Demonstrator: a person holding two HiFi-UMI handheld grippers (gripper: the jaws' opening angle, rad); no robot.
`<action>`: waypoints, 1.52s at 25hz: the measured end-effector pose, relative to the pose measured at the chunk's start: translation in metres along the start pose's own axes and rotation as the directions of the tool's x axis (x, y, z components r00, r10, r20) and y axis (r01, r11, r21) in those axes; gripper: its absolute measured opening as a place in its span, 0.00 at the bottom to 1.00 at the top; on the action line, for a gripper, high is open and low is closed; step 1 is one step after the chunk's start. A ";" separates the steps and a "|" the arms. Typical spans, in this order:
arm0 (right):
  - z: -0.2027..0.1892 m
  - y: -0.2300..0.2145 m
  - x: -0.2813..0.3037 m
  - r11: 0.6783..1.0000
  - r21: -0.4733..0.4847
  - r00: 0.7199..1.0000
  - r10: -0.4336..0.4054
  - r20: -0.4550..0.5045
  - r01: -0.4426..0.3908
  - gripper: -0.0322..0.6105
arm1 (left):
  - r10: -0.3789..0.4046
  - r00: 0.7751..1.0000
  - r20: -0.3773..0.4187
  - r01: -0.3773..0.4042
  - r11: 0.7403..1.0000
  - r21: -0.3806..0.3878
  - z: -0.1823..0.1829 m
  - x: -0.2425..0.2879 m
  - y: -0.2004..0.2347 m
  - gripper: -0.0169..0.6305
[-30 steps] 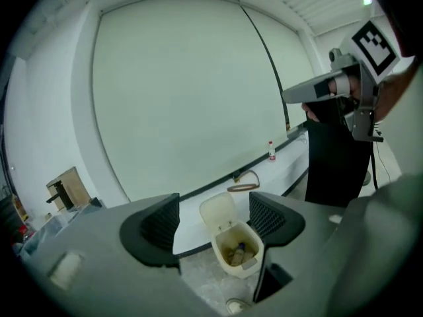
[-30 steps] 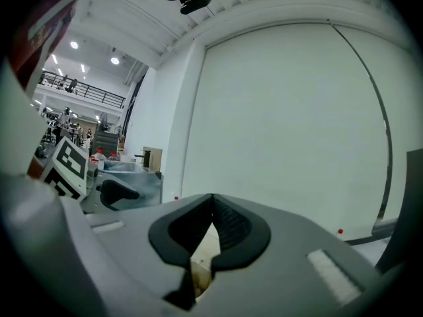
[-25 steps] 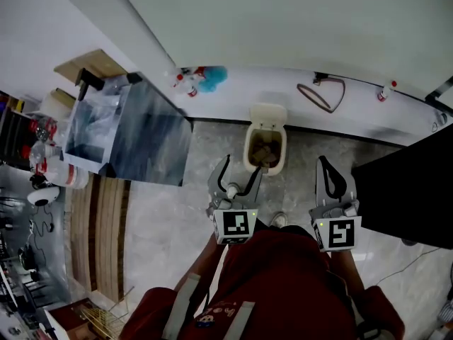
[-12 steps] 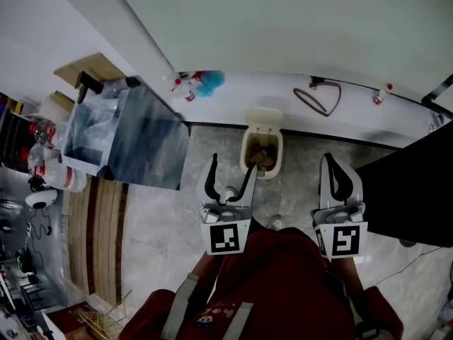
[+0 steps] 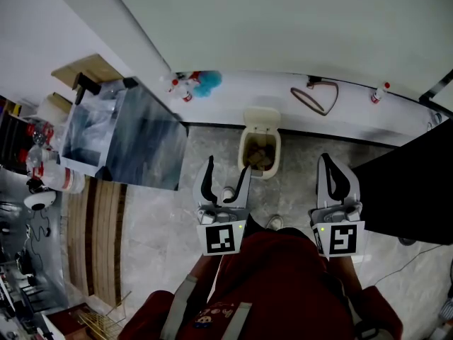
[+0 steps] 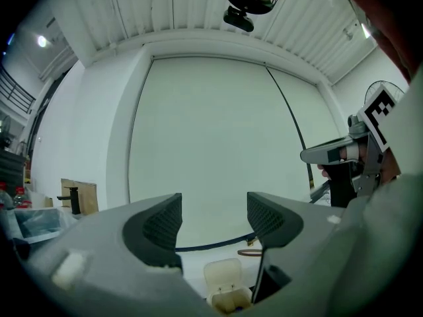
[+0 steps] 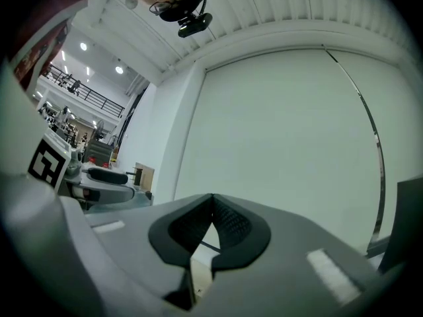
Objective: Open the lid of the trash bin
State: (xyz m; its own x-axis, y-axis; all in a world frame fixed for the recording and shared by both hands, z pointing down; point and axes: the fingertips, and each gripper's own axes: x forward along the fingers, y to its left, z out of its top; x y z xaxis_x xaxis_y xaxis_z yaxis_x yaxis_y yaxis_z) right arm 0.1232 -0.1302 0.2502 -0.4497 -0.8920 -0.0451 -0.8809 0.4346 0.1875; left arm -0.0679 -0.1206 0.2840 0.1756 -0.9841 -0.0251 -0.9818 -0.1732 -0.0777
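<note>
The cream trash bin (image 5: 260,152) stands on the tiled floor by the wall. Its lid (image 5: 261,117) is tipped up and back, and brownish contents show inside. My left gripper (image 5: 225,174) hangs open just short of the bin's near left side, with nothing between its fingers. In the left gripper view the bin (image 6: 228,294) and its raised lid (image 6: 223,273) sit low between the spread jaws of the left gripper (image 6: 213,220). My right gripper (image 5: 330,163) is held shut and empty to the right of the bin; the right gripper (image 7: 211,203) shows its jaws pressed together.
A glass-sided cabinet (image 5: 127,137) stands at the left. On the white ledge (image 5: 241,98) along the wall are spray bottles (image 5: 182,88), a blue object (image 5: 209,82) and a brown cable loop (image 5: 316,98). A black block (image 5: 410,186) fills the right. A shoe (image 5: 274,222) is near the bin.
The left gripper has shifted a little left and back from the bin and straightened up. The right gripper has barely moved. The lid stays raised.
</note>
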 end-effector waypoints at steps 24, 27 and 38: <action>-0.012 0.009 -0.005 1.000 -0.008 1.000 0.011 -0.027 -0.011 0.05 | -0.018 1.000 0.011 0.018 1.000 0.010 -0.004 -0.009 -0.008 0.03; -0.015 0.006 -0.009 1.000 0.005 0.999 -0.002 -0.049 0.002 0.05 | -0.030 0.999 0.011 0.030 0.999 0.011 -0.004 -0.007 -0.011 0.03; -0.024 -0.010 -0.018 0.999 0.008 0.997 -0.039 -0.073 0.039 0.05 | -0.026 1.000 -0.012 0.027 0.999 0.027 -0.006 0.004 -0.018 0.03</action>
State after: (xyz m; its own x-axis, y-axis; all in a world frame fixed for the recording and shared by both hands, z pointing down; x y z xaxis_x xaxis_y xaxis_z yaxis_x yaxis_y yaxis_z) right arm 0.1437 -0.1218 0.2724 -0.4033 -0.9149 0.0199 -0.8990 0.4002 0.1781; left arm -0.0497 -0.1219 0.2915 0.2005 -0.9796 -0.0114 -0.9745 -0.1983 -0.1053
